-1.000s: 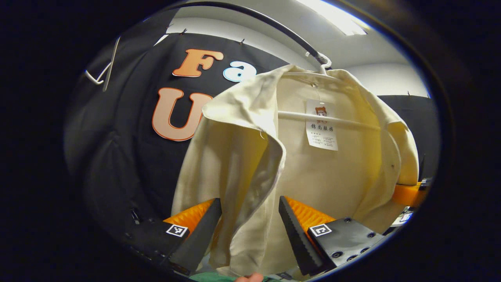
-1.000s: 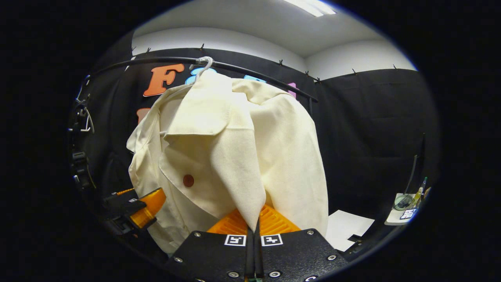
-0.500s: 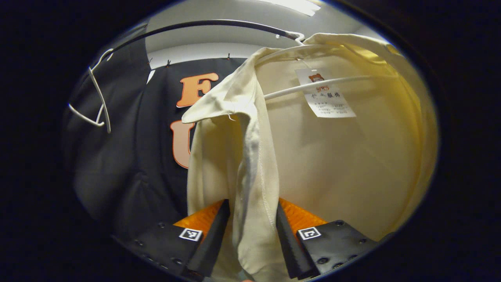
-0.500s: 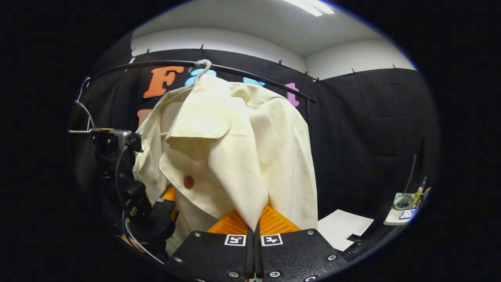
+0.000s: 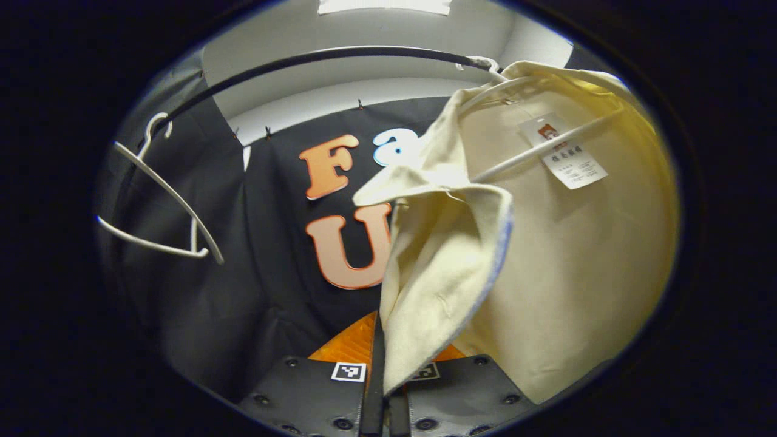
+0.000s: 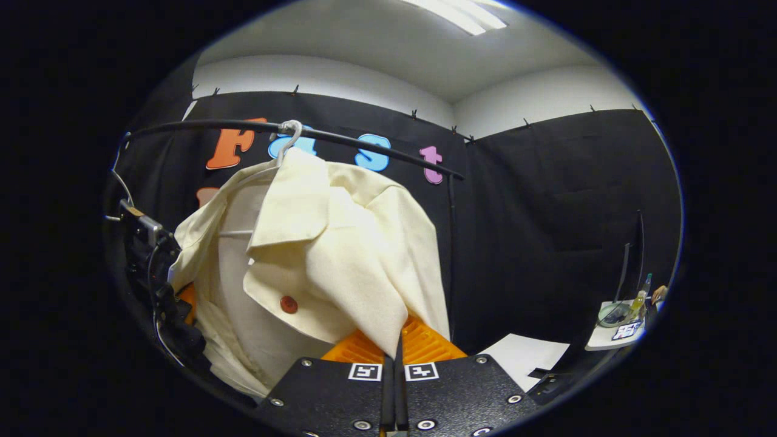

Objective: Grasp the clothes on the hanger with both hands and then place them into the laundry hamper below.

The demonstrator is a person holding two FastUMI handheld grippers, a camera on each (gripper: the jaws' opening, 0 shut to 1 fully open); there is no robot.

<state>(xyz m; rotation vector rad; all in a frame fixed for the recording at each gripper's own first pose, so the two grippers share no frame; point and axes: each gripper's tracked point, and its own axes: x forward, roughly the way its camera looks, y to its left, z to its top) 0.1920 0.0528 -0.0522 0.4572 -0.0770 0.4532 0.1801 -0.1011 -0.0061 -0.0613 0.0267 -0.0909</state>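
Jacket: cream jacket (image 6: 340,255), draped on a white hanger (image 5: 534,149) hooked over the black rail (image 6: 364,141); not yet off it.
Front edges: each front panel pinched near its lower edge, one per side, likely to spread the load and slide both shoulders off the hanger together.
Left gripper (image 5: 381,388): clamped on the jacket's left front edge, fingers closed together with the fabric fold running down between them.
Right gripper (image 6: 396,364): clenched on the tip of the opposite front panel, just below the lapel with the red button (image 6: 289,304).
Change, left side: a second ago the fingers stood apart astride the fabric edge; half a second ago narrower; now shut on it.
Change, right side: grip unchanged; jacket sits slightly lower and further from the camera than a second ago.
Spare hanger (image 5: 164,212): bare, white, on the same rail, well apart from the jacket.
Hamper: somewhere below the jacket by the task; position cannot be told.
Stage: both grasps made; lift-off from the hanger judged next.
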